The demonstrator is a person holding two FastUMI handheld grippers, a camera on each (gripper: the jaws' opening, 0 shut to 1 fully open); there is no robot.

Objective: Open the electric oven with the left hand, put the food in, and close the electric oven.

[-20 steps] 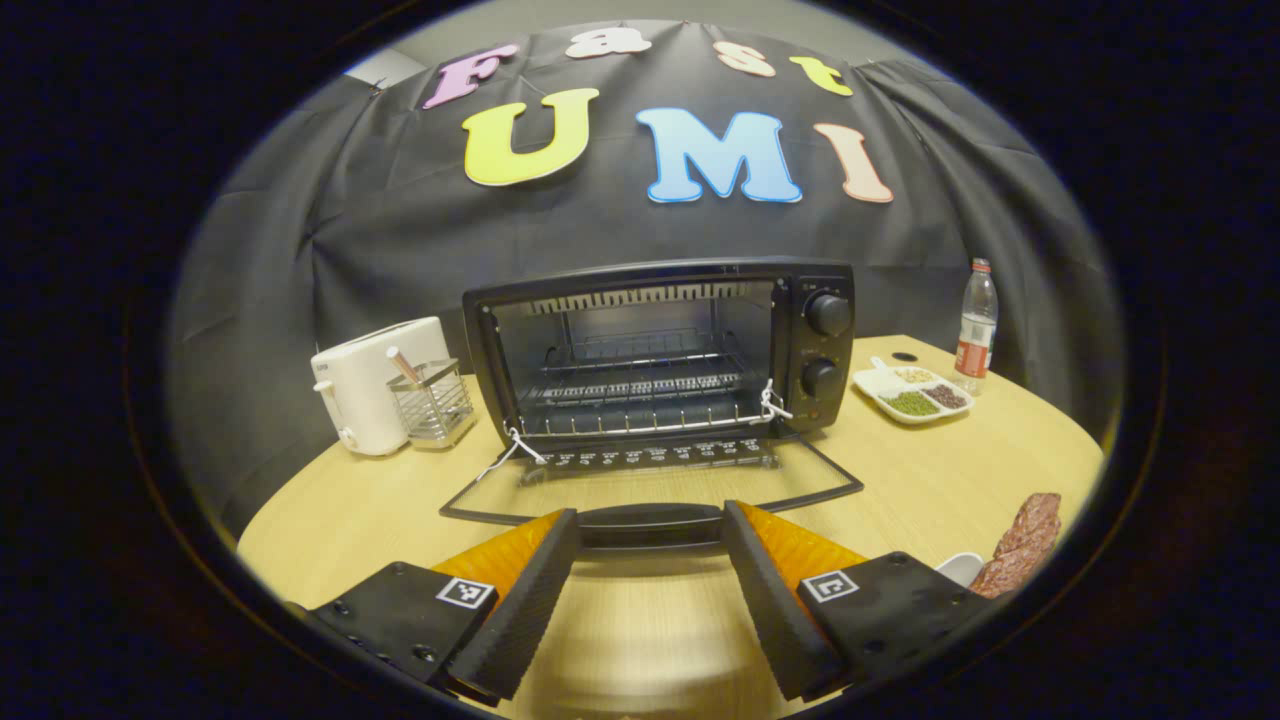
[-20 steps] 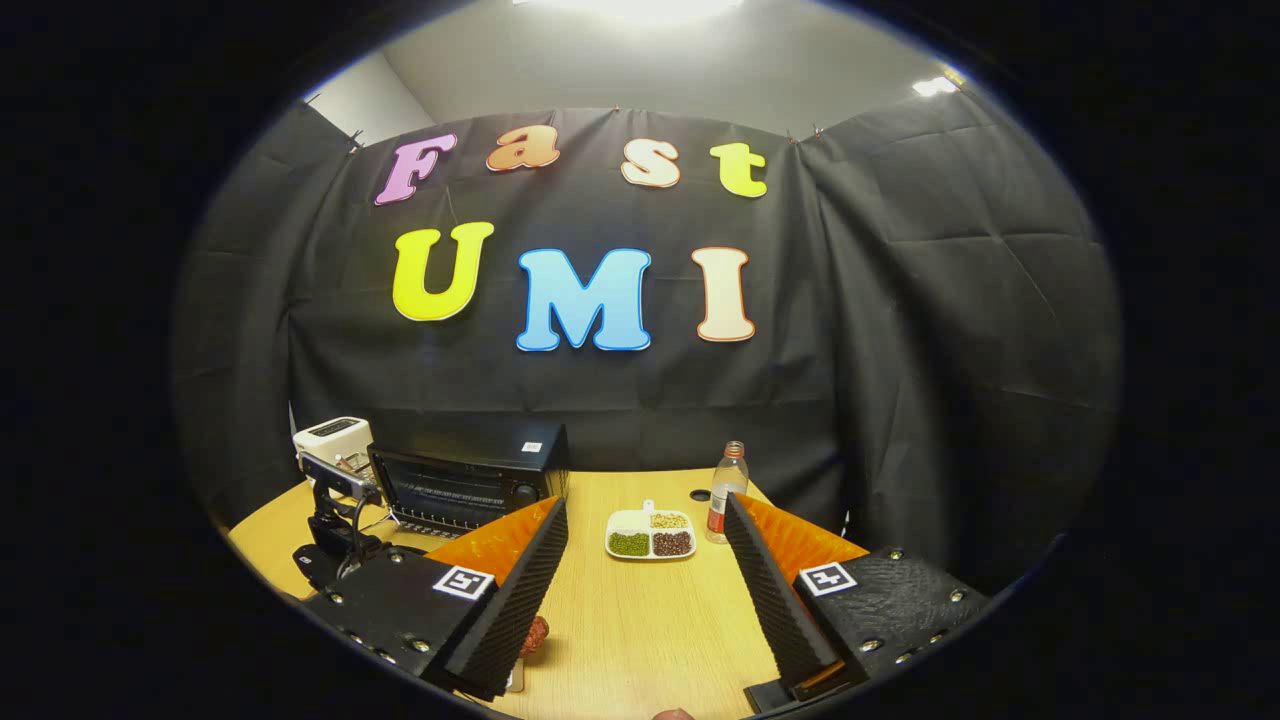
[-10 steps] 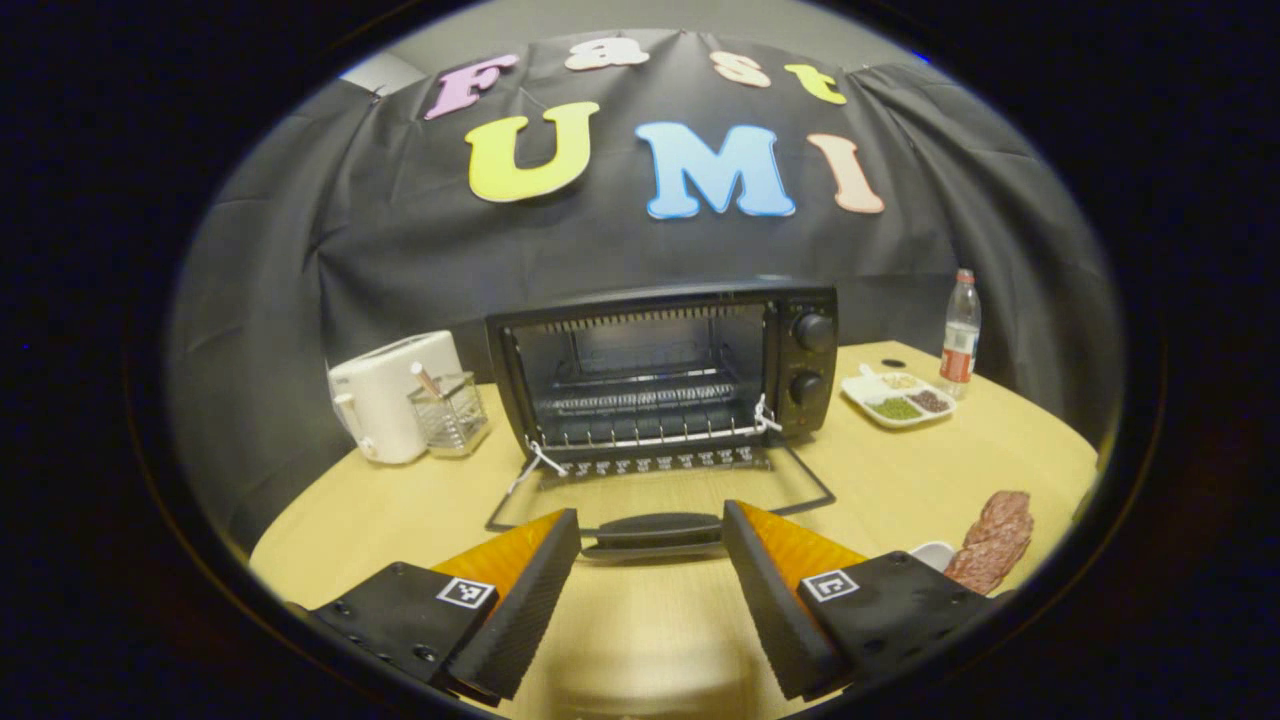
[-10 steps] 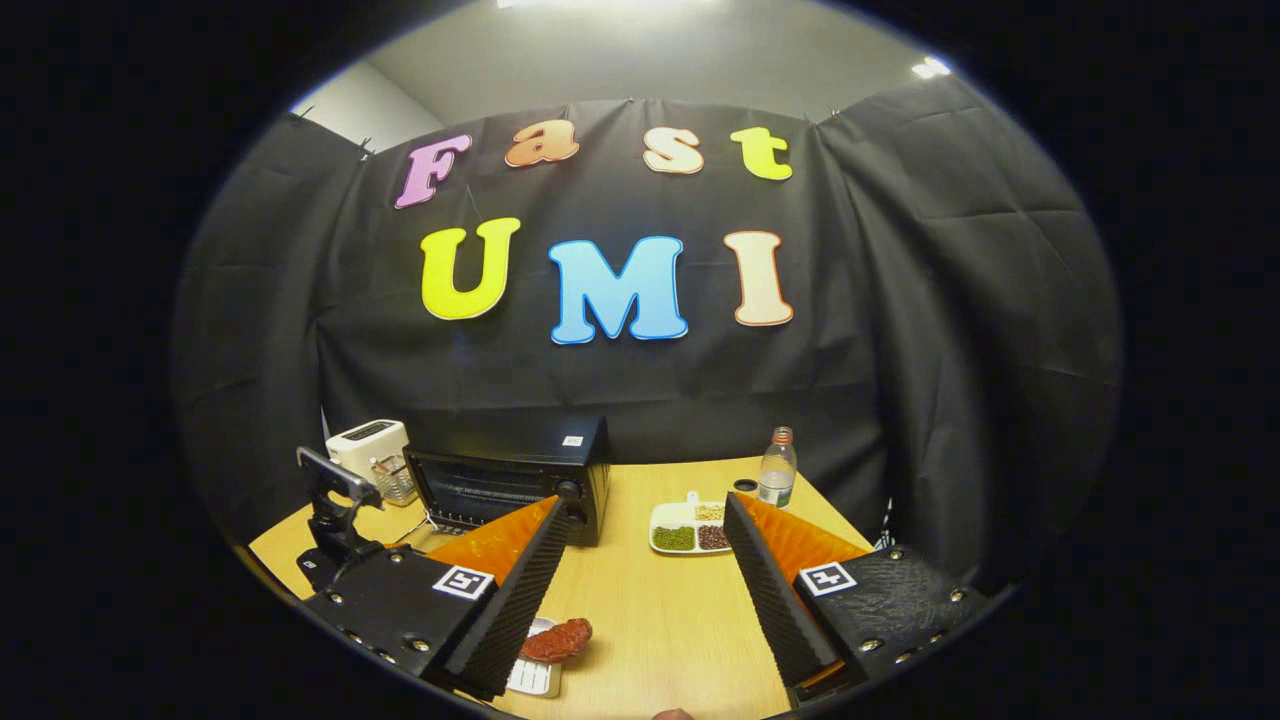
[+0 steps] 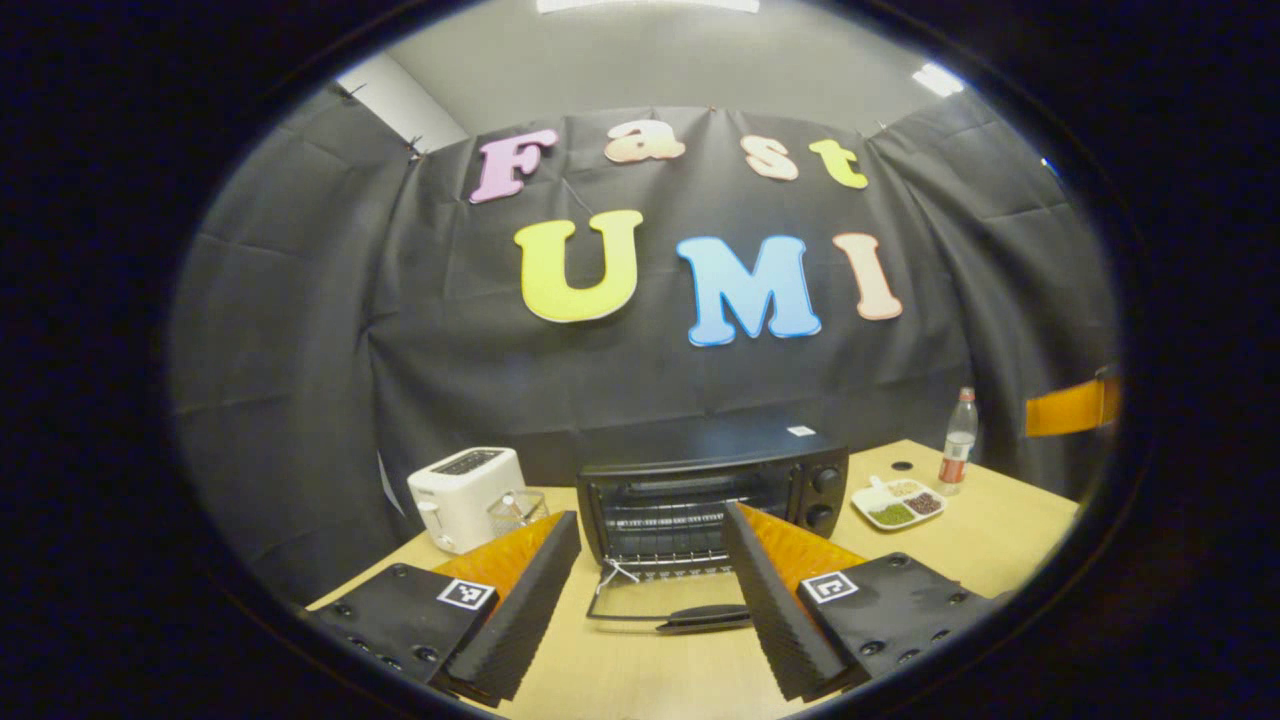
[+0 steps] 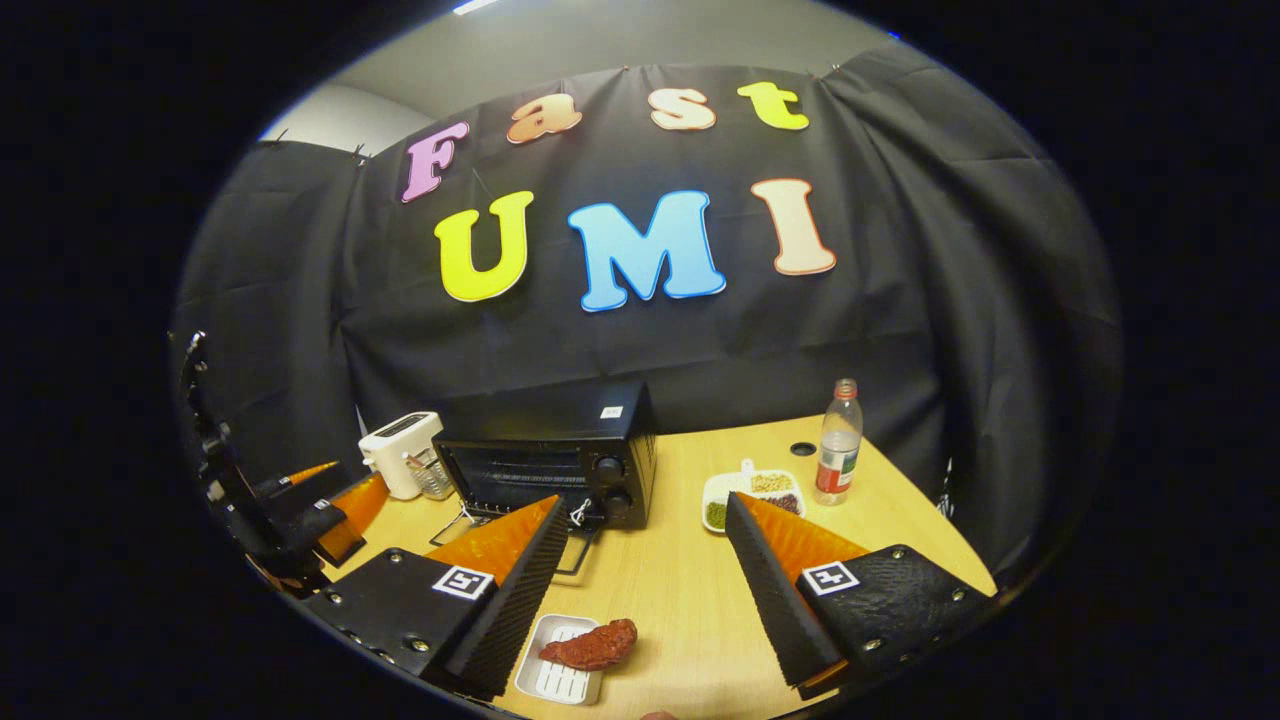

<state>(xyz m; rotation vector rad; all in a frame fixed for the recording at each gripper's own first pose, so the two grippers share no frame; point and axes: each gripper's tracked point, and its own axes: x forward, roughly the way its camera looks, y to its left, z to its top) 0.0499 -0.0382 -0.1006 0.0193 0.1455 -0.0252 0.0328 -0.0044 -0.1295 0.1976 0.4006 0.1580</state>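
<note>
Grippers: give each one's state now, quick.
Left gripper: open, holding nothing.
Right gripper: open, holding nothing.

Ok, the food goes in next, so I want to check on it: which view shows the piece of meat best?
The right gripper view: the piece of meat lies in plain sight, resting partly on a small white tray on the table, just ahead of the open right gripper. The left gripper view looks at the open oven instead.
</note>
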